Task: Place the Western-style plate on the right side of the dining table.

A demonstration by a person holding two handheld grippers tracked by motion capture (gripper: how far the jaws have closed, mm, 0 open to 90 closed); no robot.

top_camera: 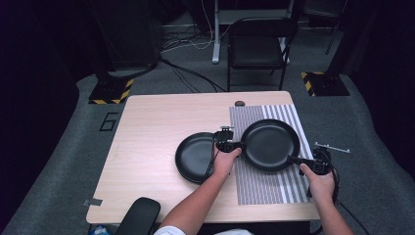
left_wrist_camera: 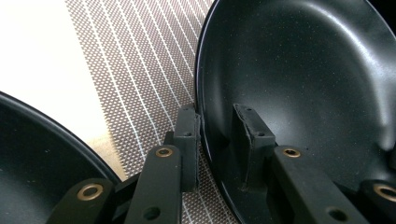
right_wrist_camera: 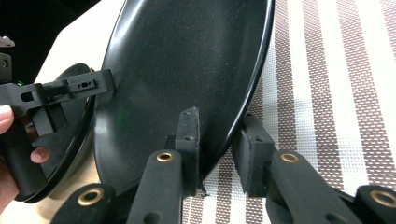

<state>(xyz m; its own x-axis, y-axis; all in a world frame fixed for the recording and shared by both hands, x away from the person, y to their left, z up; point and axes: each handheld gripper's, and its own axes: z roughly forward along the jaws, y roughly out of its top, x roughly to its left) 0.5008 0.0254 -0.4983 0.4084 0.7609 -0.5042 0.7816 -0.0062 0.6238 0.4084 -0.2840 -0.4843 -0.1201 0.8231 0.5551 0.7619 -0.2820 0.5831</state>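
High view: both grippers' fingers, left gripper (top_camera: 230, 145) and right gripper (top_camera: 299, 162), clamp 1 black plate (top_camera: 270, 143) (opposite rims).

Wooden table (top_camera: 147, 147) bears striped mat (top_camera: 259, 188); black plate (top_camera: 193, 157).

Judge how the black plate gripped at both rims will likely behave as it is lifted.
The plate is probably stiff: it spans between the left gripper and right gripper without sagging. Its glossy surface looks slippery, so thin rim grips may slide. Wide and shallow, it could tilt if one side lets go.
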